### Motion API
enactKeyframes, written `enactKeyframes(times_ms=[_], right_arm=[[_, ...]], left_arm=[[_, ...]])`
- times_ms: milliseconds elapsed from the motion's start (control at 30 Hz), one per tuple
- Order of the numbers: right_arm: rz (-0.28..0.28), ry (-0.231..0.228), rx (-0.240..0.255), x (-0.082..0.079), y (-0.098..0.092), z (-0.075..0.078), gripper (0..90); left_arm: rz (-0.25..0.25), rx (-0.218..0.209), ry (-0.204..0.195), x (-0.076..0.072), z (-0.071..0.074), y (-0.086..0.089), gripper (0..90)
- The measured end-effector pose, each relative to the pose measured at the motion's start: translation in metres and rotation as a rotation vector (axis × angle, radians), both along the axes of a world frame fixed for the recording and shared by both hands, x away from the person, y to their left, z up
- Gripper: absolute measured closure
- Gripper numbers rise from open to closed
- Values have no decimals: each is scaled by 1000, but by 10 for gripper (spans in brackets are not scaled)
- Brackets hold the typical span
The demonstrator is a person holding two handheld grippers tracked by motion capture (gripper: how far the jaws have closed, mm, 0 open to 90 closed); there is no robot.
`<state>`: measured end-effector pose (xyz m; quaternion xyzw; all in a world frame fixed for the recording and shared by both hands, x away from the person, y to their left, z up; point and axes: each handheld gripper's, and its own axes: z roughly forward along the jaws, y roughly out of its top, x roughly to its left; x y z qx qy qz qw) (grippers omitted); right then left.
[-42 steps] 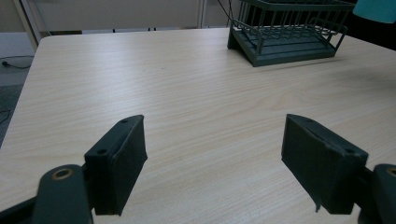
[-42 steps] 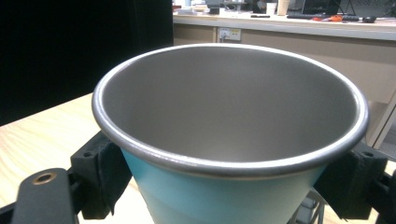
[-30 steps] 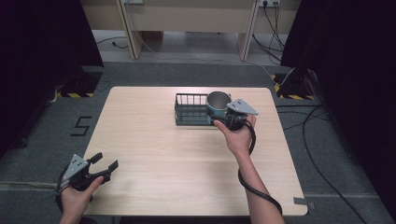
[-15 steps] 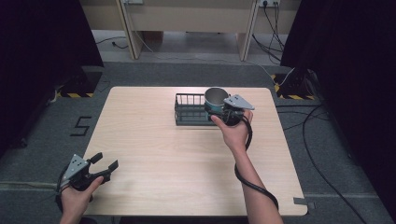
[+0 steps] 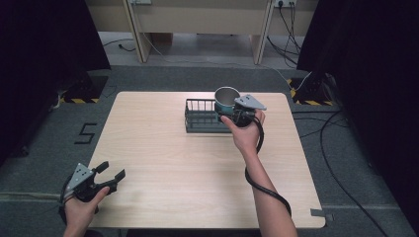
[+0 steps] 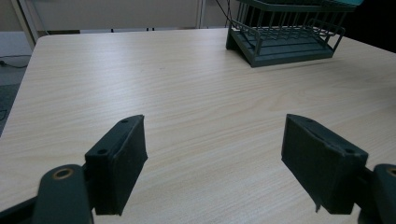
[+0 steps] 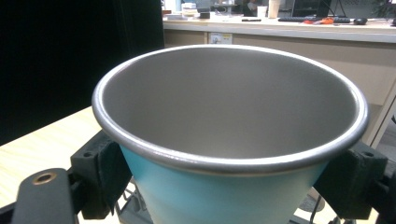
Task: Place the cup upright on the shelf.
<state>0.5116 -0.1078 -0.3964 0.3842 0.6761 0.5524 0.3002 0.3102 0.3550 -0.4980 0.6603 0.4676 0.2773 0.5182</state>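
A teal cup (image 5: pixel 225 100) with a steel inside is held upright over the right end of a dark wire rack (image 5: pixel 200 116) at the table's back middle. My right gripper (image 5: pixel 236 114) is shut on the cup; in the right gripper view the cup (image 7: pixel 229 140) sits between both pads (image 7: pixel 100 175), mouth up and empty. My left gripper (image 5: pixel 109 176) rests at the table's front left corner, open, nothing between its pads (image 6: pixel 119 163). In the left gripper view the rack (image 6: pixel 285 32) stands far off at the top right.
The light wood table (image 5: pixel 163 163) is bare between the two grippers. Black curtains flank both sides, and cables (image 5: pixel 341 148) lie on the grey floor to the right. A wooden bench frame (image 5: pixel 197 19) stands behind the table.
My right gripper has carried the cup slightly farther back and higher over the rack's right end. The left gripper has stayed put.
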Motion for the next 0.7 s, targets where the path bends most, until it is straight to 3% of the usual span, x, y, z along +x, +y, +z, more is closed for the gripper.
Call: enactKeyframes(times_ms=[700], right_arm=[[-17, 14, -15, 20, 10, 4, 163]], left_arm=[[2, 4, 0, 0, 0, 1, 219]])
